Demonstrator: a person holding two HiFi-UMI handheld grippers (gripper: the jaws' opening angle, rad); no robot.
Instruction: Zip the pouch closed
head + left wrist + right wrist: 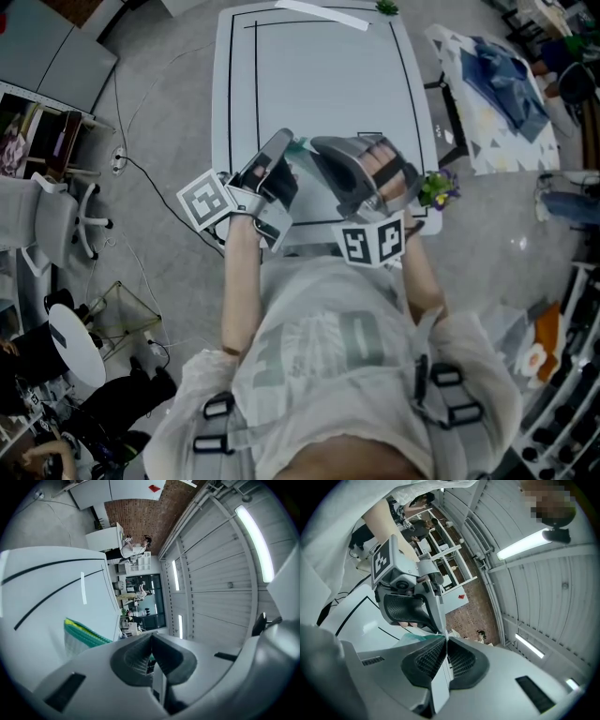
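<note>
The pouch [298, 146] is green and only a sliver of it shows in the head view, between the two grippers above the white table [319, 75]. In the left gripper view its green and yellow edge [84, 633] with a pale mesh side hangs at the left. My left gripper [151, 638] is shut, with a bit of green caught between its pads. My right gripper [445, 640] is also shut, and the pouch [415, 638] runs into its jaws from the left. The left gripper [438, 629] meets it tip to tip there. The zipper itself is hidden.
A small bunch of artificial flowers [436, 187] sits at the table's right edge near the right gripper. A white strip [323, 14] lies at the far edge. A white chair [56, 216] stands on the left, and a patterned cloth surface [497, 84] on the right.
</note>
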